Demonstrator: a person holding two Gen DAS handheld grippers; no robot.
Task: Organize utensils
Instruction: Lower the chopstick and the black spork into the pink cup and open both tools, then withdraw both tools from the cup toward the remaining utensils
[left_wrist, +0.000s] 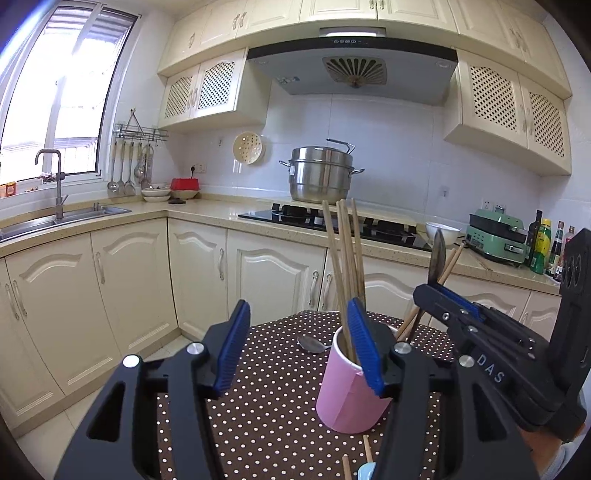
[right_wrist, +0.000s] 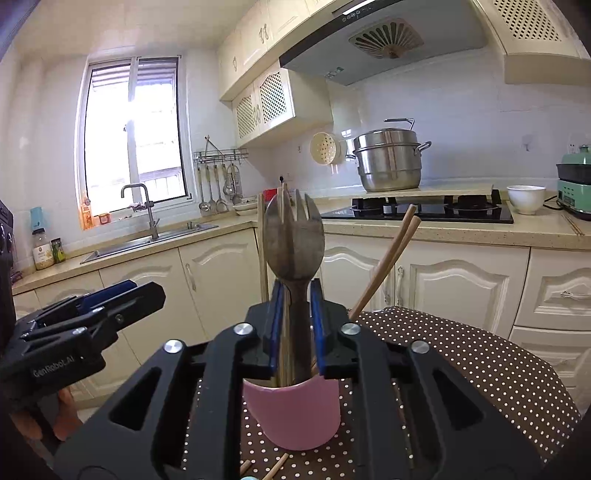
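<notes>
A pink cup stands on the brown polka-dot table. Several wooden chopsticks rise from it, and a pair leans to the right. A dark wooden spork stands upright in the cup. My right gripper sits just above the rim with the spork's neck between its blue pads, a thin gap on each side. My left gripper stands open beside the cup, its right finger in front of the rim. A metal spoon lies behind the cup.
Loose chopsticks and a pale blue item lie at the table's near edge. Beyond the table are cream cabinets, a counter with a sink, a black hob and a steel steamer pot.
</notes>
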